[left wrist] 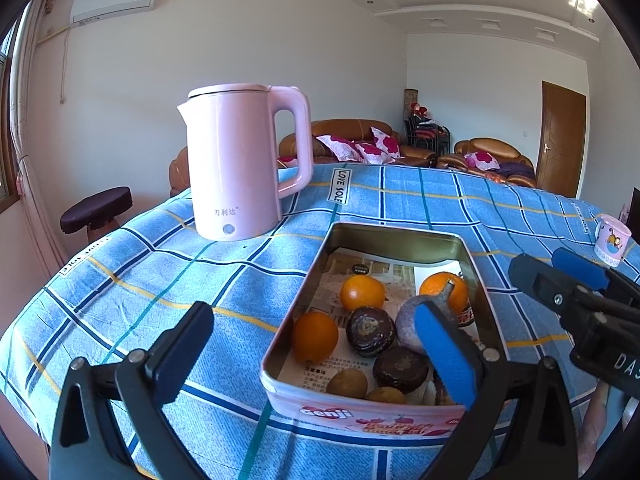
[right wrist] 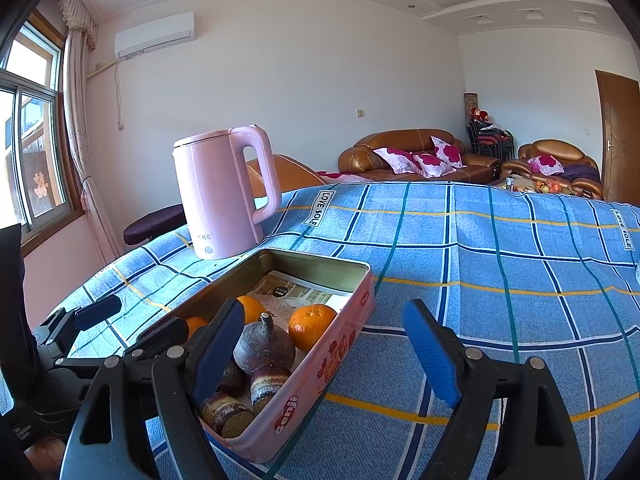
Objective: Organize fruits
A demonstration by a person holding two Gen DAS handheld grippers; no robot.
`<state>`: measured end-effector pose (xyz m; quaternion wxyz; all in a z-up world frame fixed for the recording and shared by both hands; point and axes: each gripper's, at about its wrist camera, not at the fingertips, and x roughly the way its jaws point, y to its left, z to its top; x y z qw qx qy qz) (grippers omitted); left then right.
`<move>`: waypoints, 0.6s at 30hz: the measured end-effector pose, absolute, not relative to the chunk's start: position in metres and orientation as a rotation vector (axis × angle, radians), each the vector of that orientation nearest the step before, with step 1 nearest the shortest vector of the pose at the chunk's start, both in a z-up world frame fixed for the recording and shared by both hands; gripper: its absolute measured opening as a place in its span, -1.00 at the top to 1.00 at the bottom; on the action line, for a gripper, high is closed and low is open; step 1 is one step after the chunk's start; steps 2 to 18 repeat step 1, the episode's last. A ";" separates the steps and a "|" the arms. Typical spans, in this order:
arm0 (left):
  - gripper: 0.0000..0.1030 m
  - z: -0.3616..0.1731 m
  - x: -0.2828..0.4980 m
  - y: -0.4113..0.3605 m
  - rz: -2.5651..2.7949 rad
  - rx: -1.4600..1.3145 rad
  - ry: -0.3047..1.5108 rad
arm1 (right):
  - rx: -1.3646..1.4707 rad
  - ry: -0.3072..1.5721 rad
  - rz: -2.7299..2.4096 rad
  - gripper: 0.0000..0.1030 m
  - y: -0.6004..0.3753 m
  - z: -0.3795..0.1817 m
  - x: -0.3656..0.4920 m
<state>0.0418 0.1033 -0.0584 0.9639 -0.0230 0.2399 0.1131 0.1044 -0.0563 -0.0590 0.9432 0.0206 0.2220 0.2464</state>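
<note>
2 tools hover spread and empty: left tool, right tool. Fruits, including 3 oranges, lie in the tin on the worktop. Best descend vertically, avoiding the rim.

A pink kettle stands on the blue checked tablecloth. A small printed cup, perhaps yoghurt, sits near the cloth's far edge. Brown sofas with floral cushions line the wall.

White walls, wall air conditioner, curtained sunlit window, brown leather sofas, wooden door.
</note>
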 end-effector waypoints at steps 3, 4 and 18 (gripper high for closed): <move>-0.99 -0.058 0.042 0.104 0.223 -0.051 0.487 | 0.045 0.455 0.503 -0.62 -0.058 -0.059 0.104; -0.99 -0.058 0.042 0.104 0.223 -0.051 0.487 | 0.045 0.455 0.503 -0.62 -0.058 -0.059 0.104; -0.99 -0.058 0.042 0.104 0.223 -0.051 0.487 | 0.045 0.455 0.503 -0.62 -0.058 -0.059 0.104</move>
